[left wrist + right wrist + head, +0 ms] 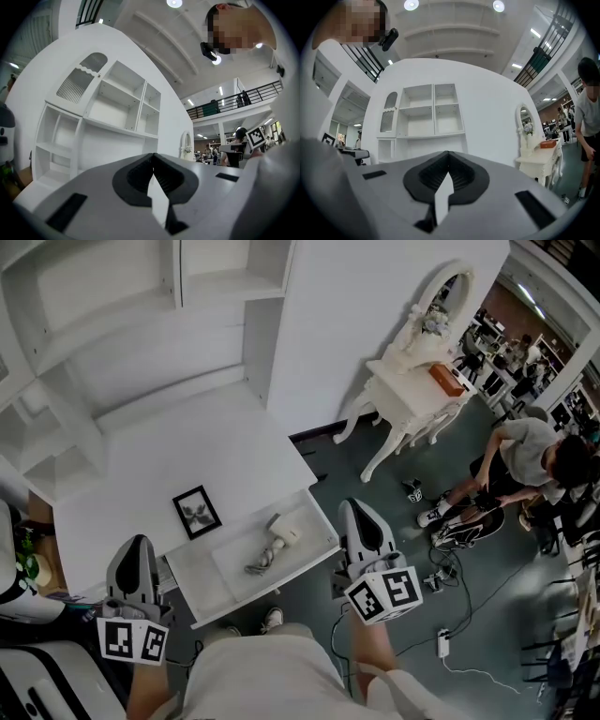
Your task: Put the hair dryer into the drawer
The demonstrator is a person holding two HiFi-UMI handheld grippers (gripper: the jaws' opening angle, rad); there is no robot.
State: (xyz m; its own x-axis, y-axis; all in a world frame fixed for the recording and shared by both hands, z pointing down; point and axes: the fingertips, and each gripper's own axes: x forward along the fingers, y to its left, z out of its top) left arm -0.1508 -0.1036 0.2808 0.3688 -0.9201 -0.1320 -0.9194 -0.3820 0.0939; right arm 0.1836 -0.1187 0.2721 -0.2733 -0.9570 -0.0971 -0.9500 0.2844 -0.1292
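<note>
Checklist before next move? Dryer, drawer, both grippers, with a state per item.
1. Hair dryer in drawer: ok, it lies inside.
2. Drawer shut: not ok, it stands pulled out.
3. Left gripper empty: ok, jaws together, nothing between.
4. Right gripper empty: ok, jaws together, nothing between.
5. Cord fully inside the drawer: cannot tell, too small.
6. Picture frame clear of drawer: ok, on the desktop behind it.

Drawer (202,579) open to reach from above, picture frame (197,512) behind it, shelves (141,324) beyond
</note>
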